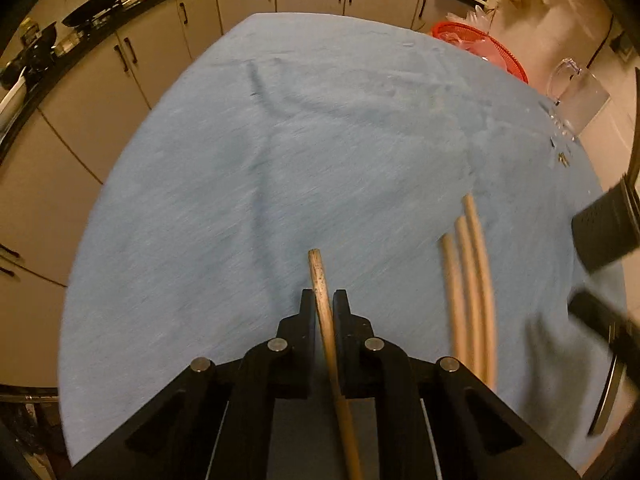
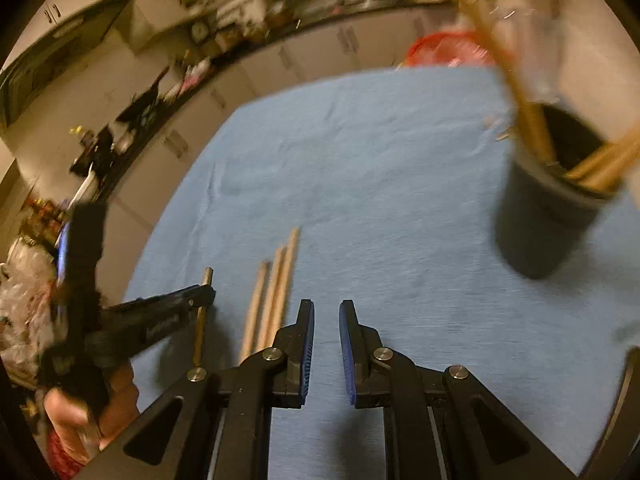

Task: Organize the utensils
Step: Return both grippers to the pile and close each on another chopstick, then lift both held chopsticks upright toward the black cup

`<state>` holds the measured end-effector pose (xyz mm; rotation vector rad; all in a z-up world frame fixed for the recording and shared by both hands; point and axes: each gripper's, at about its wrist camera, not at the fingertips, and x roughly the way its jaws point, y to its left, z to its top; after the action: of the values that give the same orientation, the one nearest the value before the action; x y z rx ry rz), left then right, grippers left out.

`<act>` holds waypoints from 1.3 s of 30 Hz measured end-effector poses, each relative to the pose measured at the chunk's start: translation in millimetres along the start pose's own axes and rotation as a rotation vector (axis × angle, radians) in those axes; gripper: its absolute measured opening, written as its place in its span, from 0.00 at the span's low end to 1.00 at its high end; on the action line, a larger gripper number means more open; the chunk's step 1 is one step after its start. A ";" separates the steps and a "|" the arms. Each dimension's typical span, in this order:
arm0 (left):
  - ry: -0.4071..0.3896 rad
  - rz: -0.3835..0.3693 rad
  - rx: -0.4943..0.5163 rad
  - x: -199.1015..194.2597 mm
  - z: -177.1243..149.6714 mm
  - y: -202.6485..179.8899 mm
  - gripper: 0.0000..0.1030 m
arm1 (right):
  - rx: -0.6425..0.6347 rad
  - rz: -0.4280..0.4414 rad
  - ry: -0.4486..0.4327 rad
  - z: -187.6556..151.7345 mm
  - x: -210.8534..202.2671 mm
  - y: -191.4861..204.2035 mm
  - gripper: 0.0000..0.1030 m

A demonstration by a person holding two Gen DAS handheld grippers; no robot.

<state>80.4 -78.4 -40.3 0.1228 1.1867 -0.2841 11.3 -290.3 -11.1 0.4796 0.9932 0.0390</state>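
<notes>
My left gripper points down at the blue-clothed table and is shut on a single wooden chopstick, whose tip pokes out past the fingertips. Three more chopsticks lie side by side on the cloth just to its right. In the right wrist view the same three chopsticks lie just left of my right gripper, whose jaws are nearly closed with nothing between them. The left gripper shows there, clamped on its stick. A black holder cup with several chopsticks stands at the right.
A red basket and a clear glass jug sit beyond the table's far right edge. Cabinets and a dark counter with pans curve around the far and left sides. A person's hand holds the left gripper.
</notes>
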 end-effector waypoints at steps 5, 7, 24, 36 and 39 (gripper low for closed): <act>0.005 -0.054 -0.034 -8.1 -16.2 38.5 0.10 | 0.005 -0.026 0.085 22.8 38.3 12.8 0.15; 0.004 -0.069 -0.039 -8.6 -18.3 42.4 0.10 | 0.023 -0.037 0.116 28.7 52.8 14.3 0.15; -0.023 -0.021 0.005 -2.9 -5.9 24.6 0.10 | -0.103 -0.280 0.158 42.1 90.6 54.1 0.12; -0.166 -0.143 0.004 -42.2 11.0 14.6 0.07 | -0.103 -0.053 -0.035 38.1 20.5 51.7 0.06; -0.255 -0.175 -0.007 -80.1 12.6 18.2 0.07 | -0.123 -0.001 -0.153 33.7 -22.9 58.9 0.06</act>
<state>69.2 -51.7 37.7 -0.0238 0.9462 -0.4363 36.7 -255.7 46.1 0.3636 0.8359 0.0617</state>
